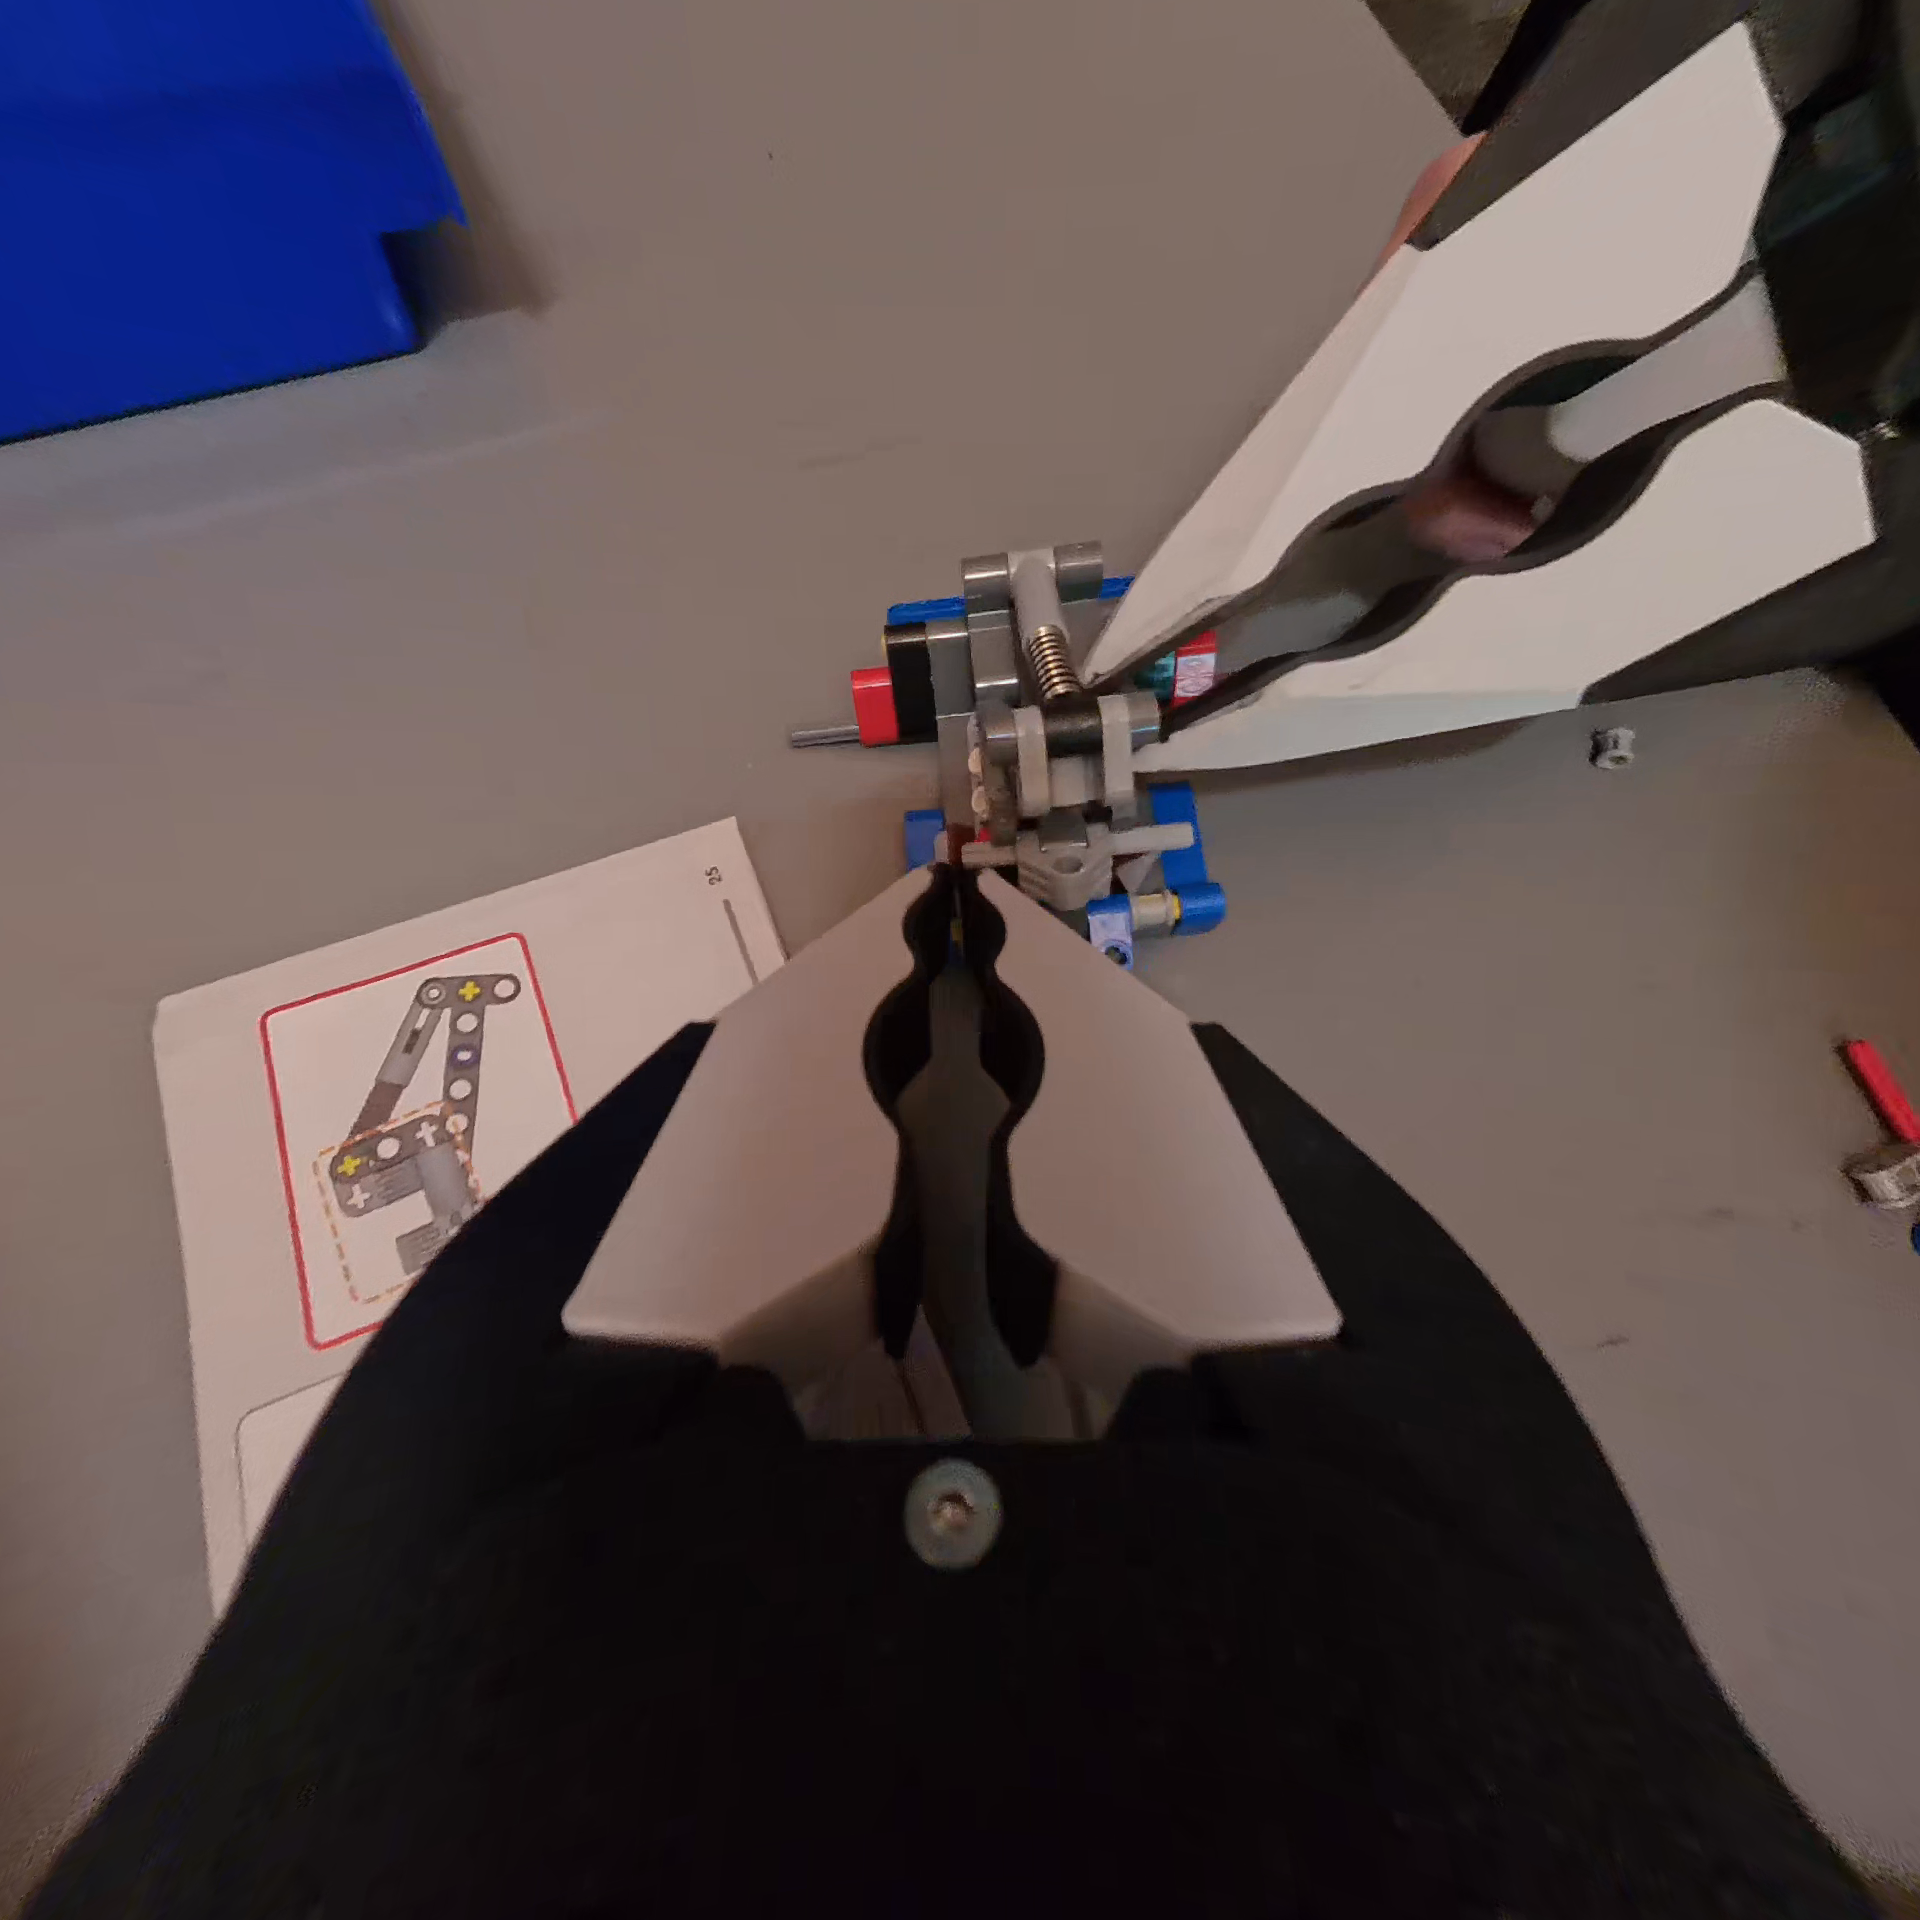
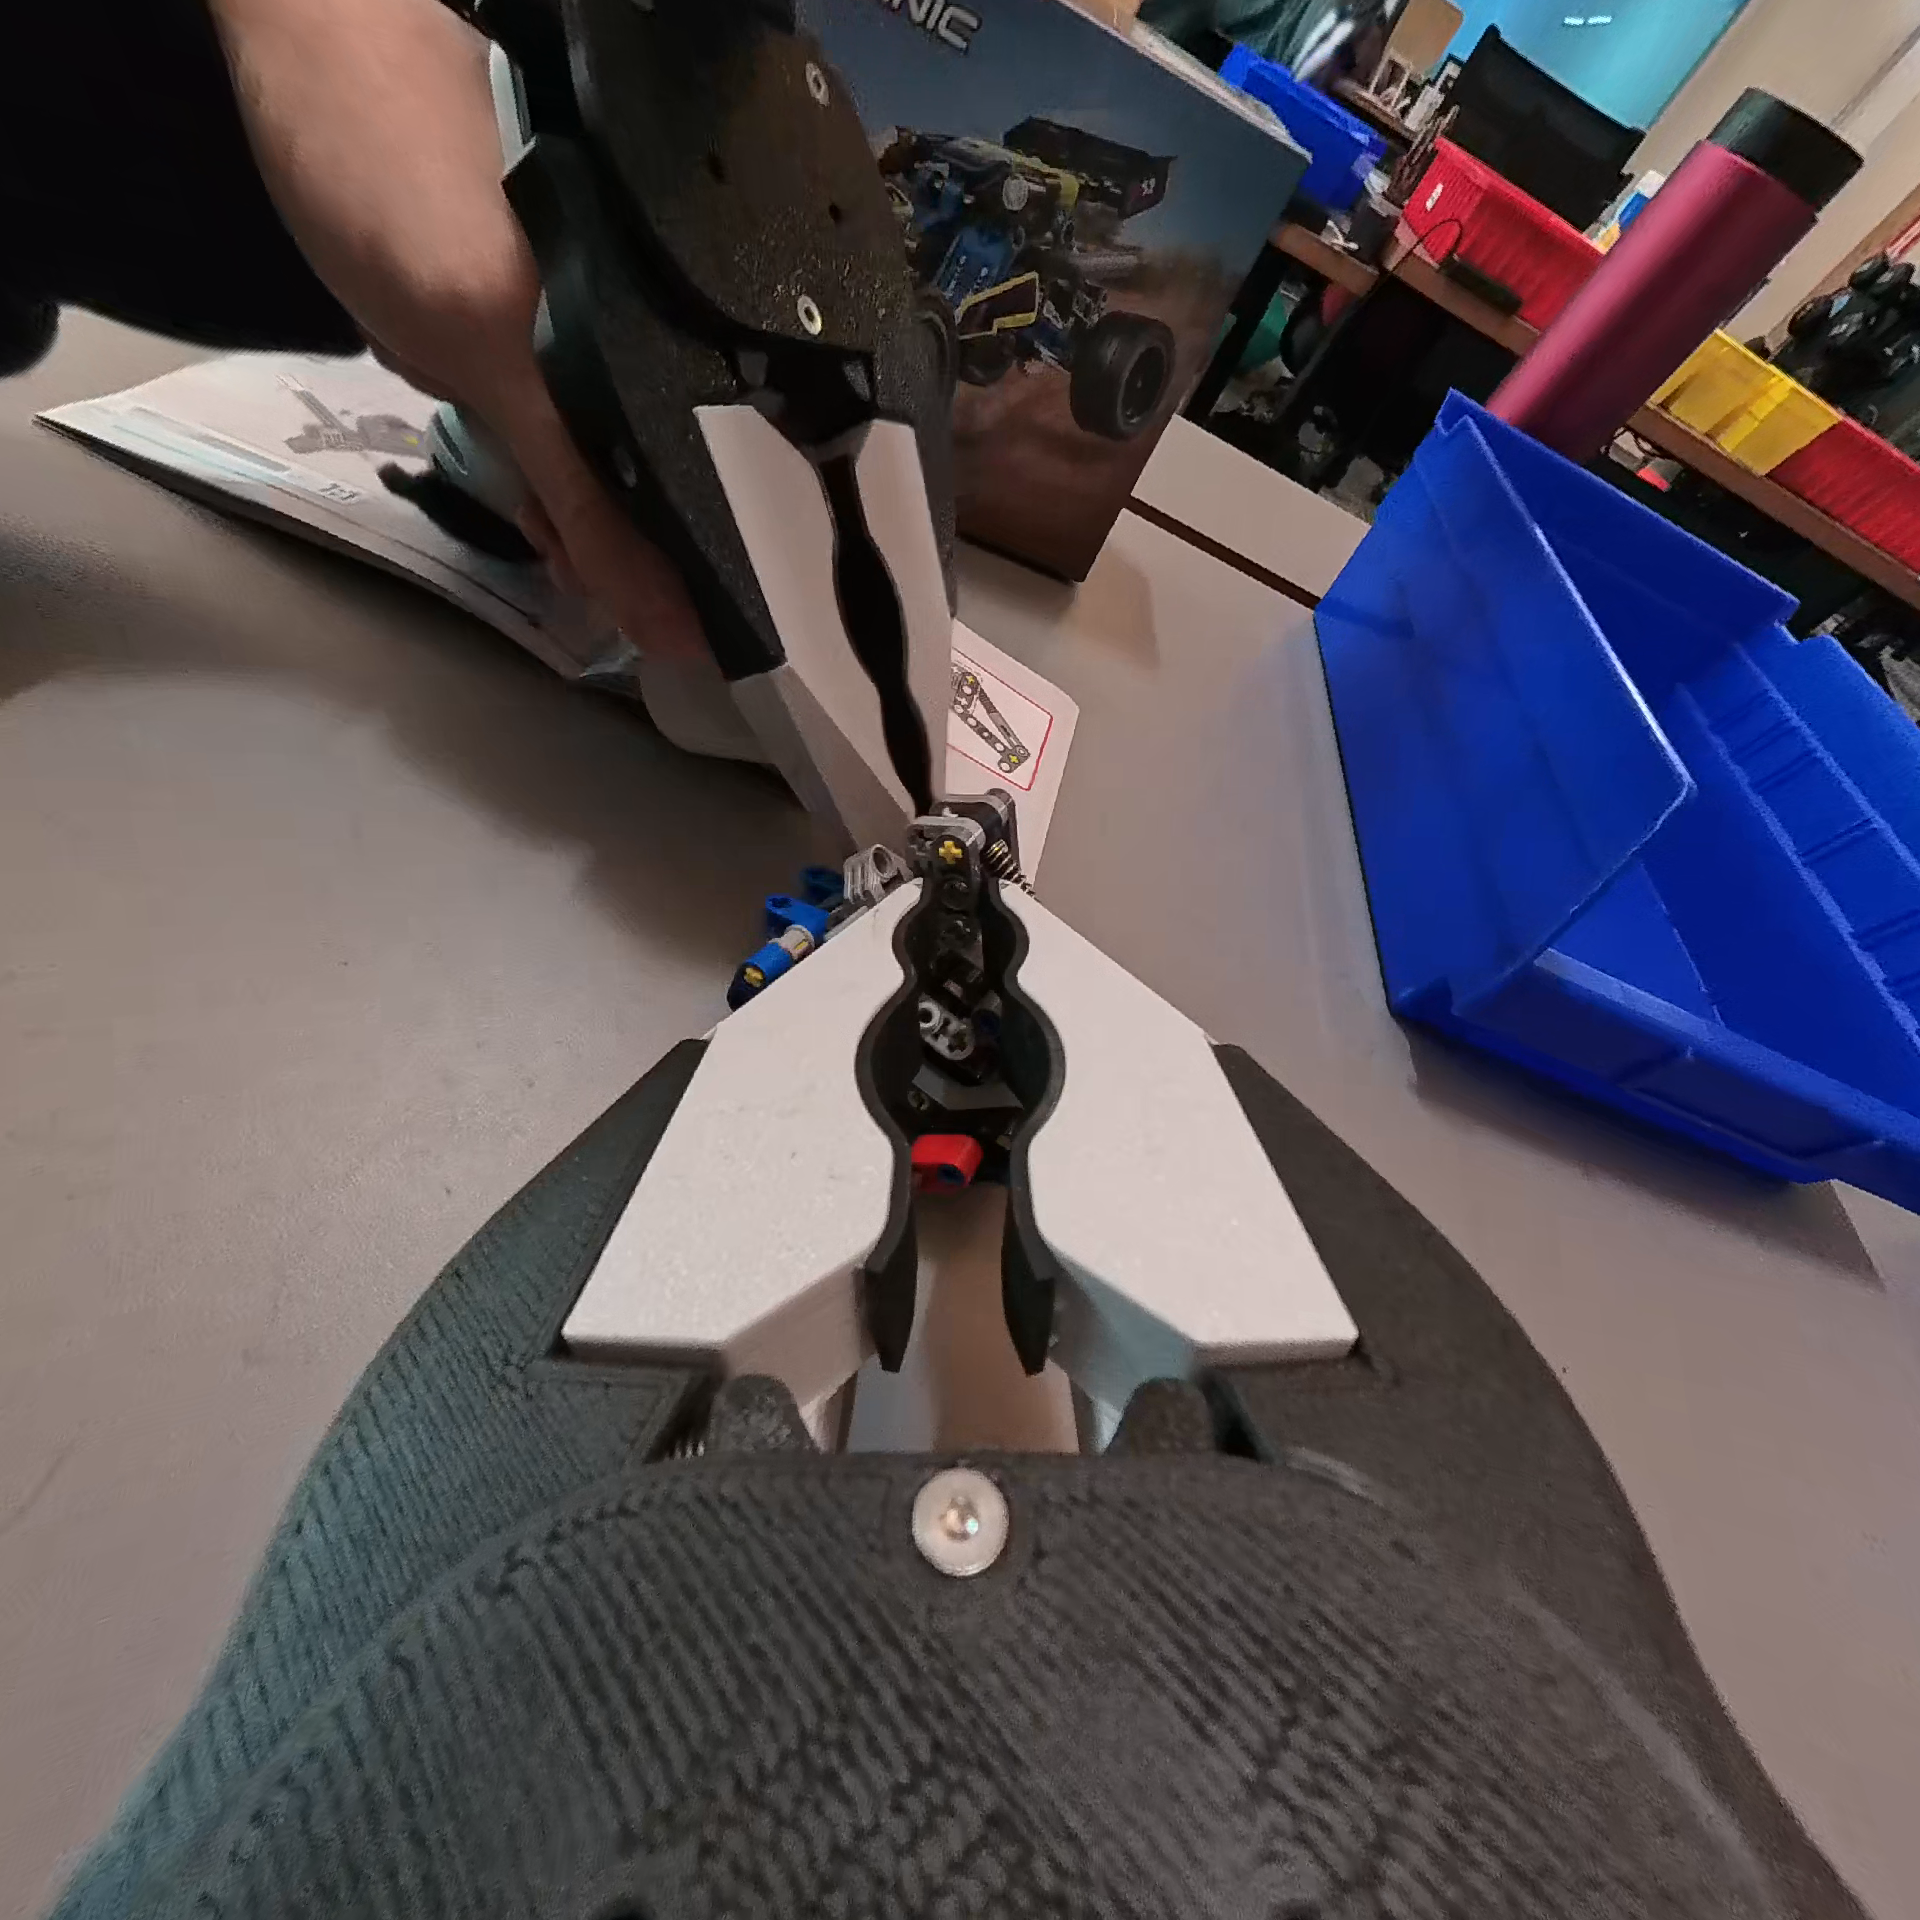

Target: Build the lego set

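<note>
Brick assembly [image 1: 1049, 748] on surface [image 1: 623, 623], between both grippers. Right gripper [image 2: 958, 904]: jaws clamped narrow on its dark beam, long axis along fingers. Left gripper [image 1: 954, 878]: jaws nearly closed at assembly's near end, contact unclear.

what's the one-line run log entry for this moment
left gripper: shut at toy brick model | right gripper: shut on model | nearby: instruction sheet, blue bin
</note>
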A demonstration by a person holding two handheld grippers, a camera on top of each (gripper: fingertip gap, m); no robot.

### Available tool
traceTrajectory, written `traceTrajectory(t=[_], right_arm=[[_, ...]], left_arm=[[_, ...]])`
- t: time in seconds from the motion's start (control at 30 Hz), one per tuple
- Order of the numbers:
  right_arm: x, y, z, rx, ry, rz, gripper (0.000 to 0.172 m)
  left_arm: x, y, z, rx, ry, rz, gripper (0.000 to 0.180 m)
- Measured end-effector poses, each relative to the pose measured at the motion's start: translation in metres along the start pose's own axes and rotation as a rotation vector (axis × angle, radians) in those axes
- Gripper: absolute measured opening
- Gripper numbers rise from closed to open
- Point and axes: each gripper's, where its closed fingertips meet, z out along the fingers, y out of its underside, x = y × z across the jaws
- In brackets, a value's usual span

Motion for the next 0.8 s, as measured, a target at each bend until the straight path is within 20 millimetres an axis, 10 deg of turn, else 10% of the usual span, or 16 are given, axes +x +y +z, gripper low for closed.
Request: traceTrajectory(t=[0.03, 0.8], right_arm=[[0.0001, -0.0002, -0.0001, 0.001, -0.002, 0.003, 0.005], [-0.0002, 0.0033, -0.0006, -0.014, -0.093, 0.102, 0.004]], left_arm=[[0.0007, -0.0004, 0.0009, 0.015, 0.007, 0.012, 0.000], [0.0060, -0.0018, 0.0029, 0.073, -0.037, 0.152, 0.000]])
